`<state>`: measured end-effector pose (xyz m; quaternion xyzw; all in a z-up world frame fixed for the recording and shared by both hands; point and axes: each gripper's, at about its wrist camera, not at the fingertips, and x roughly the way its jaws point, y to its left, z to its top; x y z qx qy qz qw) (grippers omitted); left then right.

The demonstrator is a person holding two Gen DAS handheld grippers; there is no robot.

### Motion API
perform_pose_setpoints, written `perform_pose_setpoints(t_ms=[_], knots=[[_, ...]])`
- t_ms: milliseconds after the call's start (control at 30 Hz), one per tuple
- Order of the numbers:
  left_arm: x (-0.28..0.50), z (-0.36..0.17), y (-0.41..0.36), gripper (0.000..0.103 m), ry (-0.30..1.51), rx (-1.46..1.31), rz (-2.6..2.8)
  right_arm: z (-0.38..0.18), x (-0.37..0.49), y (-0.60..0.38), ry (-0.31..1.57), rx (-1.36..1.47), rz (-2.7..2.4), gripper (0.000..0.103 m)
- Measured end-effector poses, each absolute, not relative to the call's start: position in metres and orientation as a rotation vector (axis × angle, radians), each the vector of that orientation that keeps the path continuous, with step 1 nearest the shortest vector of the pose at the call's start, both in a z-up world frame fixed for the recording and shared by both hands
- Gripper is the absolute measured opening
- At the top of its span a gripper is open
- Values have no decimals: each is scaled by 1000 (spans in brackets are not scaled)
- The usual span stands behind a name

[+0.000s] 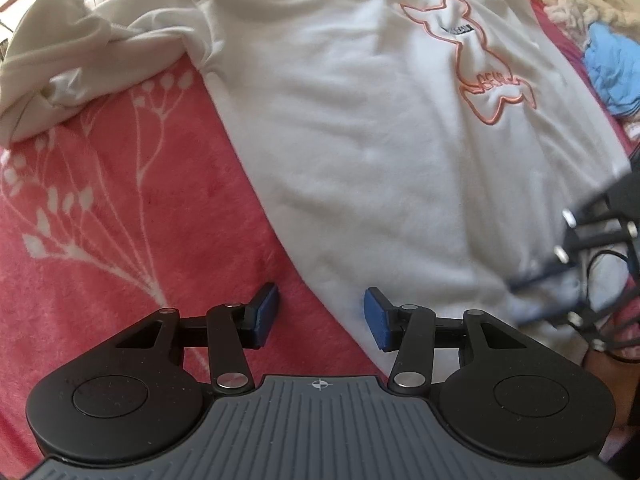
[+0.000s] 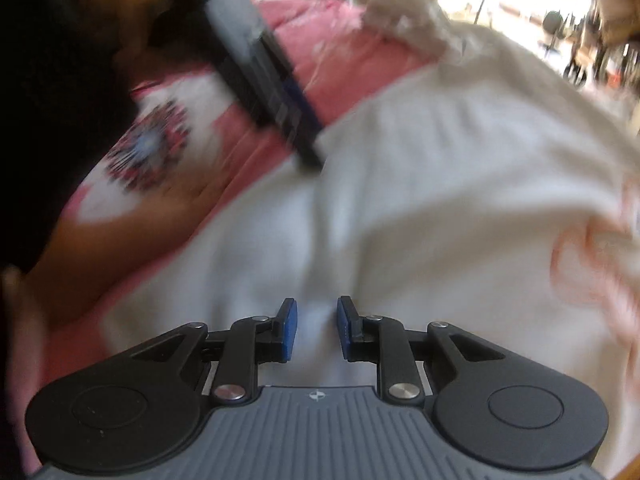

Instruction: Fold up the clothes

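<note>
Clothing is spread over a pink blanket (image 1: 120, 216) printed with white plant stems: a white T-shirt (image 1: 360, 140) with an orange outline drawing on its chest is laid flat, and its sleeve (image 1: 60, 64) is bunched up at the far left. In the left wrist view the left gripper (image 1: 321, 316) is held over the shirt's lower edge with its jaws apart; one blue pad is seen over bare blanket and the other over white cloth, and nothing is pinched between them. At the right edge of that view the right gripper (image 1: 592, 256) is seen, blurred, over the shirt's hem. In the right wrist view the right gripper's (image 2: 317, 330) jaws are set narrowly, with a fold of the white cloth lying between the pads; whether the cloth is actually pinched cannot be told. Beyond the shirt, a blue garment (image 1: 612, 68) and a pale, tangled heap (image 1: 576, 0) are piled at the right. A second white garment (image 2: 160, 144) with a dark round print is lying on the blanket, near a person's arm (image 2: 104, 216).
</note>
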<state>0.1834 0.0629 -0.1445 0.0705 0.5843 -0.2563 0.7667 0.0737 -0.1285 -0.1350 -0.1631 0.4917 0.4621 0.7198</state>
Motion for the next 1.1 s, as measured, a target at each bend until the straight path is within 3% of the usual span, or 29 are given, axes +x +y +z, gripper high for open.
perform_pose_setpoints(t_ms=[200, 367, 700, 833, 1000, 1100], knots=[[200, -145, 89, 49, 1367, -82, -565, -125, 55, -154, 1253, -326, 1118, 26], [197, -153, 102, 49, 1476, -302, -602, -109, 79, -138, 1197, -144, 1093, 26], [189, -161, 84, 42, 1487, -289, -644, -109, 66, -106, 1089, -165, 1168, 26], [190, -160, 86, 41, 1471, -268, -628, -128, 43, -79, 1052, -292, 1251, 16], [189, -161, 86, 41, 1465, -253, -622, -135, 24, -67, 983, -371, 1281, 17], [188, -159, 84, 39, 1453, -223, -625, -121, 28, -80, 943, -331, 1248, 11]])
